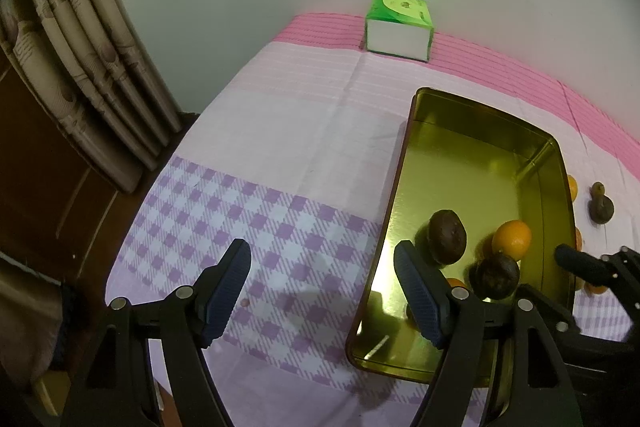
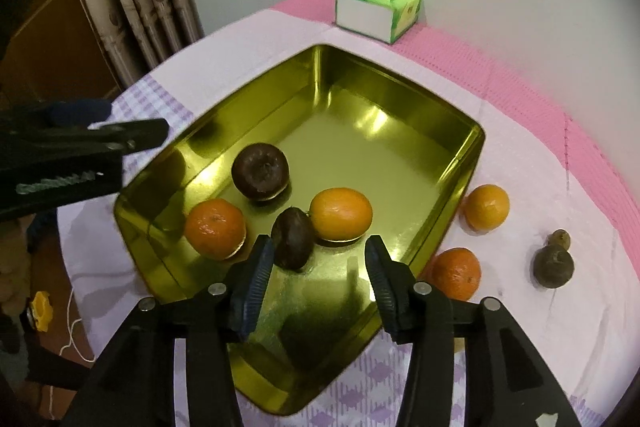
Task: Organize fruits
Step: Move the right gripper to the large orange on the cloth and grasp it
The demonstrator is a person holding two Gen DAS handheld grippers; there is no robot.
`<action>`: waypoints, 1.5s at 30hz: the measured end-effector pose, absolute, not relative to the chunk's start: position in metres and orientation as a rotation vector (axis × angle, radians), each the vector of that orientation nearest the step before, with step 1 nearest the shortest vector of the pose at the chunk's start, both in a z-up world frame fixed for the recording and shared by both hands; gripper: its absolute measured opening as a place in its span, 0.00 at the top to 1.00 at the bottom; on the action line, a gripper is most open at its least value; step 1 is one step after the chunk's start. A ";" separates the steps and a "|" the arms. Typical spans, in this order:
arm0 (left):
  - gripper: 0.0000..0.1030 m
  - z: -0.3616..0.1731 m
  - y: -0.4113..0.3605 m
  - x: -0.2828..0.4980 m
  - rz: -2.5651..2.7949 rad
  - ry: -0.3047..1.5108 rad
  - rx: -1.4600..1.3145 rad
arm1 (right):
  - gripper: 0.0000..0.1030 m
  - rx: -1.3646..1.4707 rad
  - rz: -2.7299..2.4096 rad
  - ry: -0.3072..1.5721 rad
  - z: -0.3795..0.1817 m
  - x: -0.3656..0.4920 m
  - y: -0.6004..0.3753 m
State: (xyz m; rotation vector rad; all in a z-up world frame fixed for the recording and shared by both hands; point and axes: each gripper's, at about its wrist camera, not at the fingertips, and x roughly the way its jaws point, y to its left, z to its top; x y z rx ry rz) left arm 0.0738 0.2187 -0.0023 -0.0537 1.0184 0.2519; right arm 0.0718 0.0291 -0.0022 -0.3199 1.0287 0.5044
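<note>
Black ribbed pads of the right gripper (image 2: 318,283) stand wide apart over the near end of the gold tin tray (image 2: 460,163), holding nothing; the nearer dark fruit (image 2: 292,243) lies just past the left pad, not clamped. The left gripper (image 1: 322,293) is spread just as wide and empty, one finger over the checked cloth, the other above the tray's left rim.

Inside the tray, counted from the right wrist view: four fruits. Two are dark brown, the near one and a rounder one (image 2: 260,170) further back; two are orange, a mandarin (image 2: 215,228) near the left wall and a paler orange (image 2: 341,214) touching the near dark fruit. The far half of the tray floor is bare.

Outside, on the pink-and-lilac tablecloth (image 1: 280,131) beside the tray's right wall, lie two more oranges (image 2: 486,207) (image 2: 456,273), and, further right and apart from them, one dark gourd-shaped fruit (image 2: 554,263).

One green tissue box (image 2: 378,11) stands at the far table edge by the wall. Left of the tray, the cloth runs open to the table edge, where the curtain (image 1: 80,67) hangs
</note>
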 end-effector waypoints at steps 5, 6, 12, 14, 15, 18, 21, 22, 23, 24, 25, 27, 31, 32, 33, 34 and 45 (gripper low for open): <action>0.28 -0.002 0.217 0.074 0.250 1.017 -0.047 | 0.54 -0.289 0.497 1.007 0.005 0.074 0.029; 0.28 -0.001 0.217 0.074 0.250 1.016 -0.046 | 0.54 -0.286 0.492 1.003 0.006 0.074 0.029; 0.28 -0.001 0.216 0.074 0.253 1.015 -0.041 | 0.53 -0.246 0.423 0.997 0.010 0.069 -0.013; 0.28 0.001 0.215 0.074 0.252 1.011 -0.037 | 0.53 -0.218 0.376 1.004 0.010 0.068 -0.036; 0.28 0.002 0.215 0.074 0.252 1.008 -0.037 | 0.53 -0.208 0.362 1.005 0.009 0.068 -0.043; 0.28 0.001 0.214 0.073 0.251 1.008 -0.030 | 0.53 -0.161 0.301 1.019 0.005 0.067 -0.070; 0.28 0.001 0.213 0.073 0.251 1.011 -0.020 | 0.53 -0.136 0.253 1.041 -0.004 0.063 -0.090; 0.28 0.000 0.212 0.073 0.251 1.011 -0.017 | 0.53 -0.135 0.242 1.050 -0.008 0.061 -0.095; 0.28 0.000 0.211 0.073 0.250 1.011 -0.015 | 0.53 -0.133 0.234 1.058 -0.011 0.060 -0.099; 0.28 0.000 0.211 0.073 0.250 1.010 -0.012 | 0.53 -0.129 0.230 1.065 -0.015 0.060 -0.101; 0.28 0.000 0.210 0.073 0.253 1.008 -0.006 | 0.53 -0.124 0.231 1.070 -0.018 0.060 -0.102; 0.28 0.001 0.208 0.072 0.249 1.003 -0.001 | 0.53 -0.118 0.234 1.075 -0.024 0.060 -0.103; 0.28 0.003 0.200 0.070 0.239 0.992 0.021 | 0.53 -0.123 0.269 1.071 -0.032 0.066 -0.097; 0.28 0.003 0.197 0.070 0.229 0.992 0.028 | 0.53 -0.127 0.276 1.067 -0.035 0.066 -0.096; 0.28 0.004 0.193 0.070 0.218 0.991 0.039 | 0.53 -0.127 0.281 1.066 -0.037 0.067 -0.095; 0.28 0.004 0.189 0.069 0.208 0.992 0.048 | 0.53 -0.128 0.287 1.066 -0.040 0.071 -0.094; 0.28 0.013 0.131 0.062 0.025 1.019 0.092 | 0.55 -0.144 0.337 1.057 -0.059 0.091 -0.085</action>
